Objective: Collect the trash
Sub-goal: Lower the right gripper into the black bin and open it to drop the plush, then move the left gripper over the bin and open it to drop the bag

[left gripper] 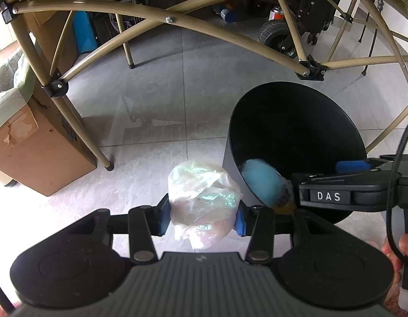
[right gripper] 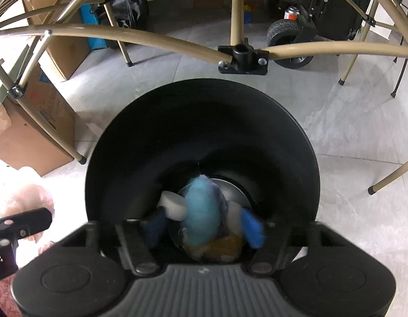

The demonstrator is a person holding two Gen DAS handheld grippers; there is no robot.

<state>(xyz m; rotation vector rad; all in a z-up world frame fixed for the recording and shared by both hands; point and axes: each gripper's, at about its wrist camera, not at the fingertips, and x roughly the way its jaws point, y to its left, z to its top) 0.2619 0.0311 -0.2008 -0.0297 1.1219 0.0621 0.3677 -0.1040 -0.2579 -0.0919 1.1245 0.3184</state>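
My left gripper (left gripper: 202, 218) is shut on a crumpled clear iridescent plastic bag (left gripper: 202, 198), held above the tiled floor just left of the black trash bin (left gripper: 296, 121). My right gripper (right gripper: 204, 228) is over the bin's (right gripper: 204, 121) mouth; its blue pads are blurred and stand apart. A blue and yellow snack wrapper (right gripper: 202, 211) hangs blurred between them, in or over the bin. The wrapper also shows in the left wrist view (left gripper: 260, 182), beside the right gripper (left gripper: 343, 182). Something white (right gripper: 173, 204) lies in the bin.
Tan folding-table legs and braces (left gripper: 156, 15) cross overhead and around the bin. A cardboard box (left gripper: 32, 142) stands at left. A wheeled cart (left gripper: 277, 37), a can (left gripper: 276, 13) and dark cases stand at the back. The floor is grey tile.
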